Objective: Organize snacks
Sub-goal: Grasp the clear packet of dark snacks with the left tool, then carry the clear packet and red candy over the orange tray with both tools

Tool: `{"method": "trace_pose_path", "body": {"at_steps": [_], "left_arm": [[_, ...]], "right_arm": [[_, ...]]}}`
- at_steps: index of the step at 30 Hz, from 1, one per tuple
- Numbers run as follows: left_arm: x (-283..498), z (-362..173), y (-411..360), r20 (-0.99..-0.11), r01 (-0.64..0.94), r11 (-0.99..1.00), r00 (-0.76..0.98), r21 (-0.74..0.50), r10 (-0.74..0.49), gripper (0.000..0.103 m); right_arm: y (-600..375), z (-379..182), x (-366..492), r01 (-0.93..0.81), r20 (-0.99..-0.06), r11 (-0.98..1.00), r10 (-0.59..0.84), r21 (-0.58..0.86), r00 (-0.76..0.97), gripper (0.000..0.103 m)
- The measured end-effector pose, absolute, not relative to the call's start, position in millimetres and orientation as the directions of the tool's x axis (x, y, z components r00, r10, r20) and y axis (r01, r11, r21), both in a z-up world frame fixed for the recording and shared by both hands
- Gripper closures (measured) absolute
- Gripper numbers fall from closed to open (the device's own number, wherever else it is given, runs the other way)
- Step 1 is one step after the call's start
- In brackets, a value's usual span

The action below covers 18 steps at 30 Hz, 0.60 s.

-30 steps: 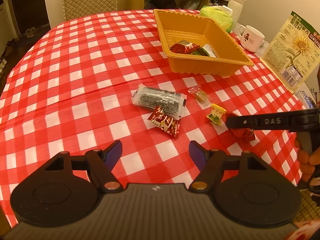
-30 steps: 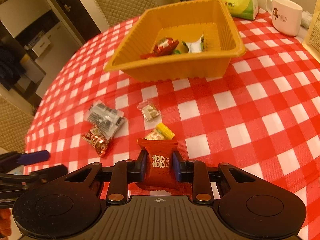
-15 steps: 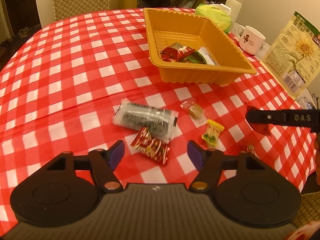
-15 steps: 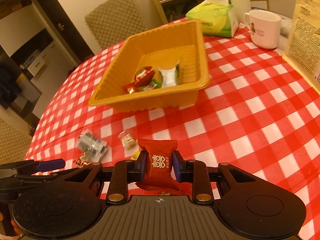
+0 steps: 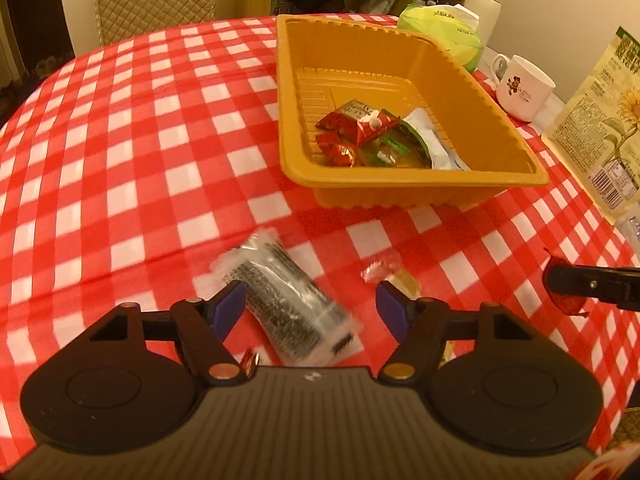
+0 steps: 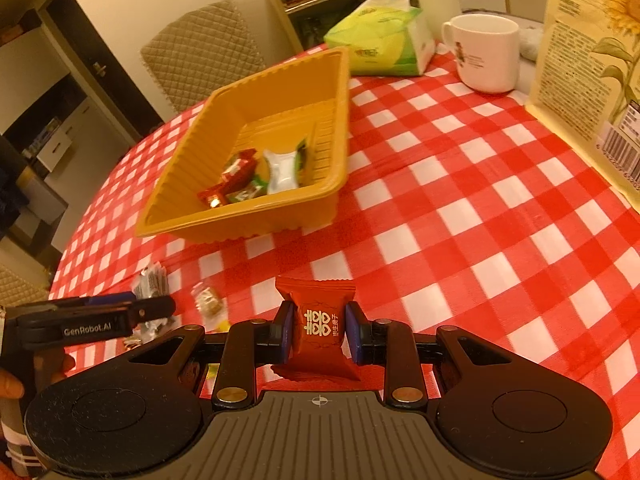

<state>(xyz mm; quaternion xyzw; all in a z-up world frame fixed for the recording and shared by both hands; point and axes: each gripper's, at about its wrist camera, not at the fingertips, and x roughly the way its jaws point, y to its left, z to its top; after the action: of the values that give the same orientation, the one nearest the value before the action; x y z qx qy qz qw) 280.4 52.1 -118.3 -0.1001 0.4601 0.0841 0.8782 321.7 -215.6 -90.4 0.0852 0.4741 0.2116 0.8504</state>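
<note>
From the left wrist view, you are holding the left tool (image 5: 310,306) with its fingers apart over the silver-wrapped snack (image 5: 288,304), which is lying on the counter (image 5: 120,152) between them. The clear-wrapped candy (image 5: 382,268) is sitting just beside the right finger — closing now risks catching it too.

From the right wrist view, your right tool (image 6: 318,330) is clamping the red candy (image 6: 318,328) by its middle, with the orange tray (image 6: 340,112) well ahead and to the left. The wrapper looks slick — a loose squeeze could be dropping it short of the tray.
</note>
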Motion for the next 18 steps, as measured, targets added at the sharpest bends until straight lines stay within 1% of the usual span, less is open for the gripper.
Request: {"method": "trace_pose_path", "body": {"at_steps": [2,5,8,13,15,16,18], "left_arm": [[284,-120,48,-0.827,-0.227,0.972,0.557,-0.063,0.077,0.044],[287,-125,48,-0.838,-0.23,0.973,0.538,-0.036,0.096,0.051],[288,-129,52,-0.849,-0.248,0.968,0.52,-0.039,0.099,0.056],[290,-130,48,-0.847,-0.244,0.97,0.519,-0.016,0.116,0.059],[289,-129,49,-0.847,-0.253,0.967,0.518,-0.017,0.12,0.063],[289,-129,49,-0.846,-0.259,0.966,0.519,-0.016,0.125,0.067],[288,-128,51,-0.846,-0.265,0.964,0.518,-0.024,0.122,0.068]], "right_arm": [[-220,-91,324,-0.272,-0.771,0.898,0.437,0.346,0.463,0.075],[-225,-91,328,-0.266,-0.77,0.899,0.436,0.347,0.466,0.075],[-227,-92,331,-0.268,-0.771,0.898,0.437,0.348,0.463,0.075],[-226,-94,332,-0.279,-0.774,0.897,0.437,0.342,0.458,0.075],[-225,-94,333,-0.287,-0.773,0.896,0.439,0.339,0.457,0.075],[-225,-93,332,-0.291,-0.773,0.895,0.44,0.337,0.458,0.075],[-224,-93,332,-0.297,-0.771,0.894,0.442,0.335,0.459,0.075]]}}
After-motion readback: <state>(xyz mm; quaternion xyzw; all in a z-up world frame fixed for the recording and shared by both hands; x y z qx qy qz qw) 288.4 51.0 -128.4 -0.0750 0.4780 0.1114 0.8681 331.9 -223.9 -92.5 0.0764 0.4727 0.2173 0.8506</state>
